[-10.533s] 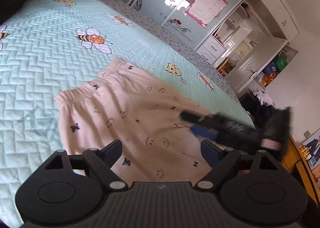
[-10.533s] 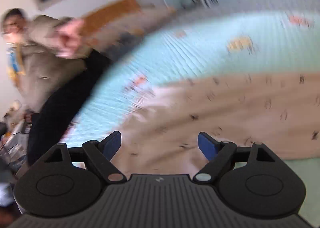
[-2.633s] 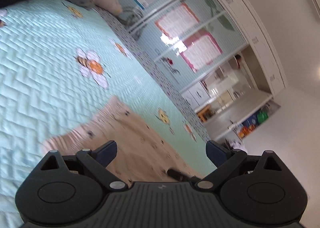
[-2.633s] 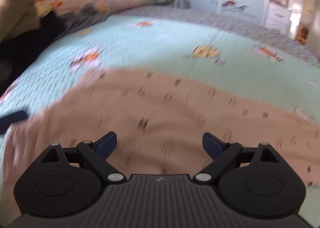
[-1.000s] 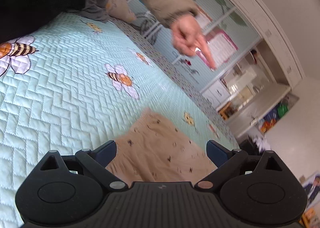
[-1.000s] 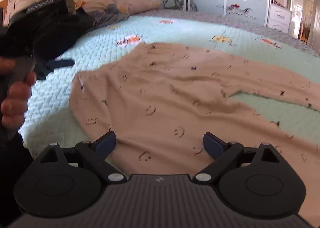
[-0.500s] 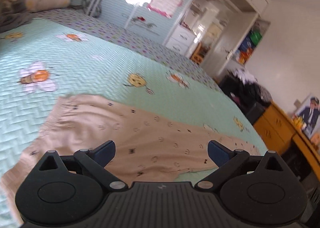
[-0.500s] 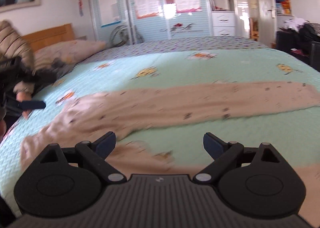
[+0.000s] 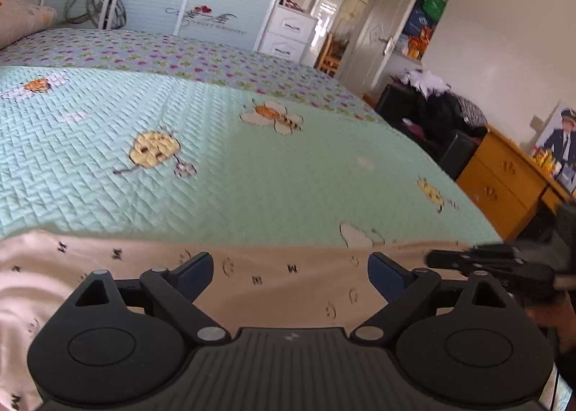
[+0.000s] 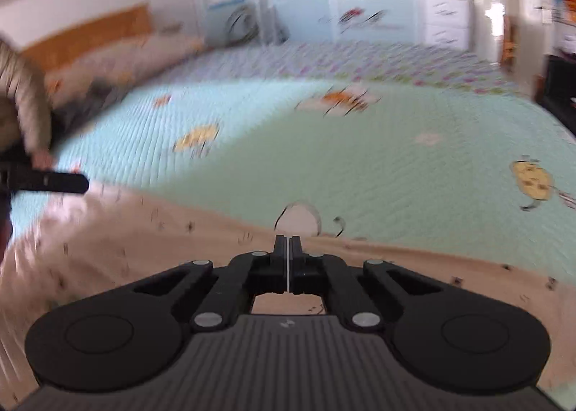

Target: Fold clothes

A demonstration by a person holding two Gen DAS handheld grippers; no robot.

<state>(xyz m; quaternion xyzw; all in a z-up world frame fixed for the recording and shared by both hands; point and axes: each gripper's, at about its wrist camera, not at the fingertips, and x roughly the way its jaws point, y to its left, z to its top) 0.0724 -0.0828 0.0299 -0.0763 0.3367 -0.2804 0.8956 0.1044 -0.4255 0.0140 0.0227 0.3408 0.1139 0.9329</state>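
Beige trousers (image 9: 270, 285) with small smiley and letter prints lie flat along the near side of a mint quilted bedspread (image 9: 216, 177). My left gripper (image 9: 289, 267) hovers open over one leg, nothing between its blue pads. My right gripper (image 10: 288, 241) is shut, its fingertips at the far edge of the trousers (image 10: 126, 241), where the cloth puckers slightly. In the left wrist view the right gripper (image 9: 450, 259) shows as a dark blurred shape at the leg's right end. In the right wrist view the left gripper (image 10: 54, 182) pokes in from the left.
A person's beige sleeve (image 10: 25, 105) is at the left edge. A pillow (image 9: 18, 18) lies at the bed's head. Beyond the bed's right side stand a wooden dresser (image 9: 504, 177) and a black seat (image 9: 432, 112) piled with clothes. Wardrobe doors line the back wall.
My right gripper has gone from open to shut and dropped onto the trouser leg's far edge. The left gripper has swung right and lower along the leg, still open.
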